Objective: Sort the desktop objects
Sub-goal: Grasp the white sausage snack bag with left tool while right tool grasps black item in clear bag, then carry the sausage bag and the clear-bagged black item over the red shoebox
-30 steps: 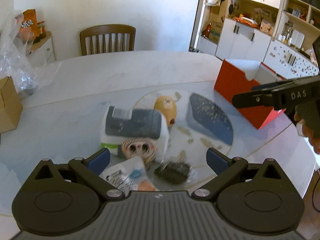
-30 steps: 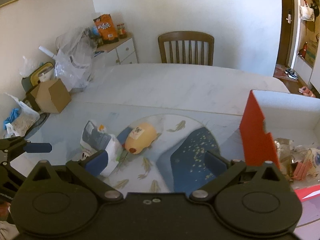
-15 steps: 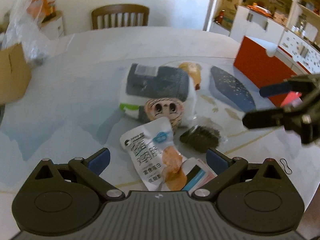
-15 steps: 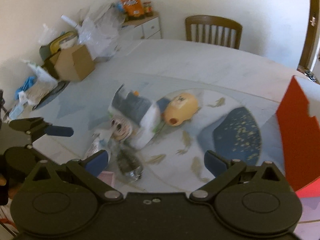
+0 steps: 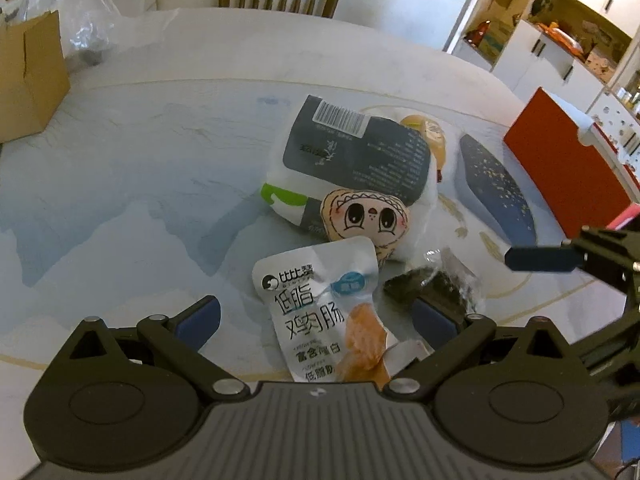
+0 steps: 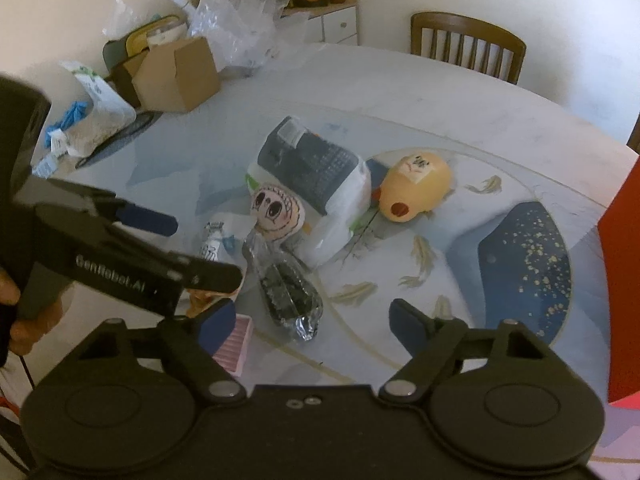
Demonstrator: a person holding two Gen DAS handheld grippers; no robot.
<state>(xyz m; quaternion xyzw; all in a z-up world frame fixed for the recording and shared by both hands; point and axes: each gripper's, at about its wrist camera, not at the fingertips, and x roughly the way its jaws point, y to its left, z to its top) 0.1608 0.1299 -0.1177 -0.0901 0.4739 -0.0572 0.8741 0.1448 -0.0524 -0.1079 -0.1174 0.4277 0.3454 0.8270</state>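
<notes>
Snacks crowd the left wrist view: the left gripper (image 5: 316,320) hangs with its blue pads apart and empty over a white sausage pouch (image 5: 320,312) lying between them, a dark clear-wrapped snack (image 5: 432,286) just off the right pad, a doll-face plush (image 5: 368,220) and a large white-and-dark bag (image 5: 352,160) beyond, and the red box (image 5: 568,160) far right behind the right gripper's blue tip (image 5: 540,259). From the right wrist view, the right gripper (image 6: 312,322) likewise stands apart, holding nothing, with the dark wrapped snack (image 6: 288,292) between its pads, a pink packet (image 6: 234,344) under the left pad, a yellow toy (image 6: 416,192) ahead and a speckled blue pouch (image 6: 528,260) to the right.
</notes>
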